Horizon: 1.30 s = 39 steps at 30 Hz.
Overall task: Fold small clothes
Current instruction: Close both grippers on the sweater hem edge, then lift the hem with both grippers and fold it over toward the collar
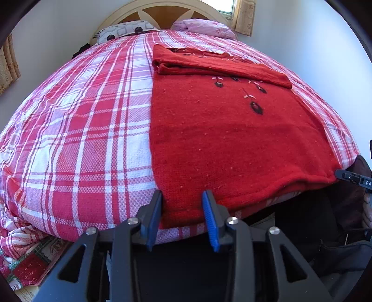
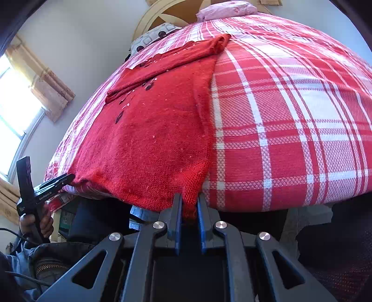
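Nearest the cameras, both tools work the hem of the red sweater [image 1: 232,139], which lies flat on the checked bedspread [image 1: 81,139] with its hem hanging just over the near edge of the bed.

Left tool [image 1: 183,220]: jaws spread apart, released, straddling the sweater's left hem corner. The cloth sits between the blue pads but is not pinched.

Right tool [image 2: 188,209]: jaws drawn close on the sweater's right hem corner. A tongue of knit stands between the pads, so it appears clenched on the cloth, though the contact point itself is partly hidden.

Handling judgement: the sweater is a soft, limp knit, light to moderate in weight, with a fuzzy surface that should grip well against the pads. It will sag and stretch if lifted by one corner only. Take hold at both hem corners, where the edge is thicker, and lift evenly.

Beyond the hem, the body of the sweater carries small dark stitched motifs. Farther still, one sleeve [image 1: 220,67] lies folded across the chest. Past the sweater's collar sit two pillows [image 1: 202,26] against the headboard [image 1: 162,11].
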{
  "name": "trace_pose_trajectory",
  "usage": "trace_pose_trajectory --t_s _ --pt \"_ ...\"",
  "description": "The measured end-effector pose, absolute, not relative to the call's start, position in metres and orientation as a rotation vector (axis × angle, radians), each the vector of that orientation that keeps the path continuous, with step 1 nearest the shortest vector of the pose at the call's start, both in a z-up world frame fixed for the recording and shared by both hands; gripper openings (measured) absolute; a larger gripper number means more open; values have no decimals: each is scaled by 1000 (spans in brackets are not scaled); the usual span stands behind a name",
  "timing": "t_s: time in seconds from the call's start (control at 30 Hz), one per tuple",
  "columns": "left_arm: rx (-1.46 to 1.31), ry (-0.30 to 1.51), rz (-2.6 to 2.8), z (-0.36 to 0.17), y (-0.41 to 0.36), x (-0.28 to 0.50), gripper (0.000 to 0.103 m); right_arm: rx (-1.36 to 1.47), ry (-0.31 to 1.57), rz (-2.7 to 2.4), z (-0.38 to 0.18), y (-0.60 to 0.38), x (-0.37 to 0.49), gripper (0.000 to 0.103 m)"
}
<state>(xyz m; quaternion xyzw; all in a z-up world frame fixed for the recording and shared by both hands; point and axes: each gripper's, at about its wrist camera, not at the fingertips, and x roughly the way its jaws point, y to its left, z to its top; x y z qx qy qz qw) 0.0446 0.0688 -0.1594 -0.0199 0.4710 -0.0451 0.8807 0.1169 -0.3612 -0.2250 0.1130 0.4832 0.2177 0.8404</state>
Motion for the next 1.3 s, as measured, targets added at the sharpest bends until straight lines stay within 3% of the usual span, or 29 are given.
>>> trace_pose_trajectory --t_s 0.13,0.17,0.27,0.4,0.8,1.3 --pt "-79 993 -112 -159 74 47 41 239 999 469 -220 -360 115 10" --pt "-76 999 -122 -159 74 47 38 234 984 475 -216 -359 113 10" --pt "-71 1016 -133 -157 75 47 16 236 961 496 -210 -359 110 9" --pt "-93 1028 -136 -157 78 48 11 243 959 492 -212 -362 112 9" --pt "-250 915 -203 -127 94 52 9 342 816 570 -180 -373 111 8" --pt "-350 750 -221 -68 108 113 8 461 645 550 -122 -386 168 8"
